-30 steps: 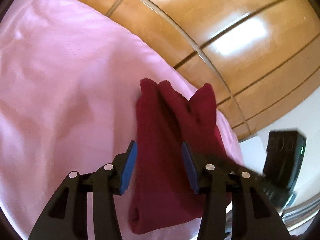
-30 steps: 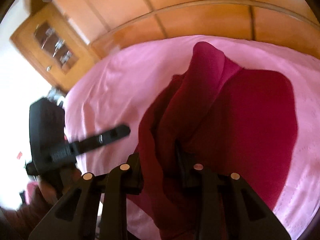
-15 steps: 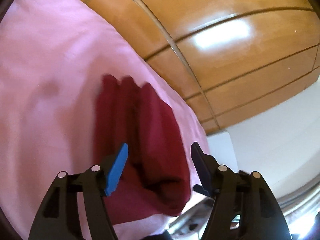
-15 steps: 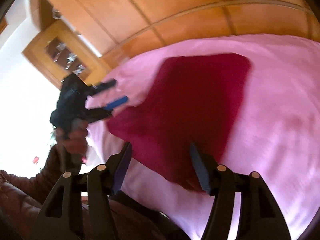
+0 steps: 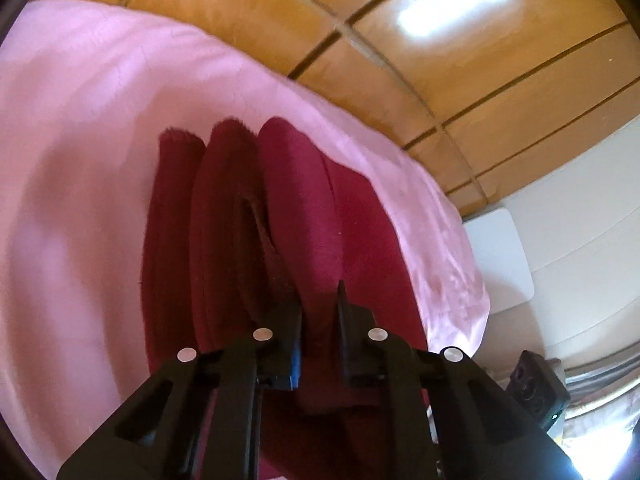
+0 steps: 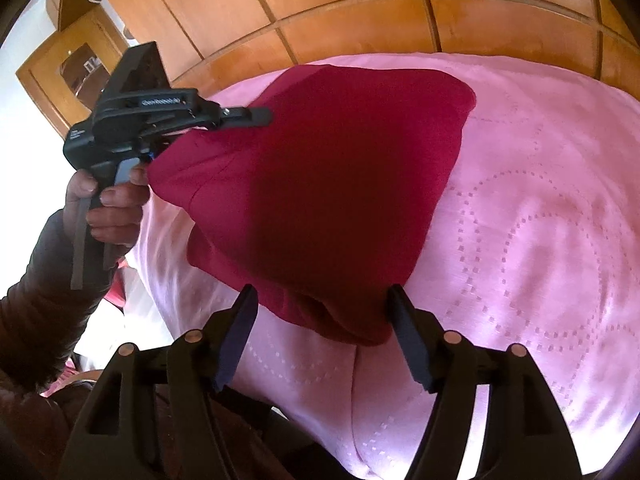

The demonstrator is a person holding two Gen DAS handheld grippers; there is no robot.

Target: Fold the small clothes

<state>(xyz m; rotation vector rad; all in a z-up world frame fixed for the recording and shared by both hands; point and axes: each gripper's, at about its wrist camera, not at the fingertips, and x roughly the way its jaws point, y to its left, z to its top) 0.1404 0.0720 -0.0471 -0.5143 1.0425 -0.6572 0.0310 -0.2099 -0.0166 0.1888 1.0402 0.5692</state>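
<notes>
A dark red garment (image 5: 280, 220) lies in long folds on the pink bedspread (image 5: 80, 160). My left gripper (image 5: 319, 312) is shut on a fold of it near its close edge. In the right wrist view the garment (image 6: 340, 184) is a wide flat shape, and its left edge is lifted by the left gripper (image 6: 200, 120), which a hand holds. My right gripper (image 6: 320, 320) is open, its fingers on either side of the garment's near corner, touching nothing.
A wooden headboard (image 5: 440, 60) runs behind the bed, also in the right wrist view (image 6: 360, 12). A white bedside unit (image 5: 500, 256) stands past the bed's right edge. A wooden cabinet (image 6: 72, 72) is at far left.
My right gripper let go of the garment and opened, and the cloth dropped flat. My left gripper, open before, closed on a fold of the garment.
</notes>
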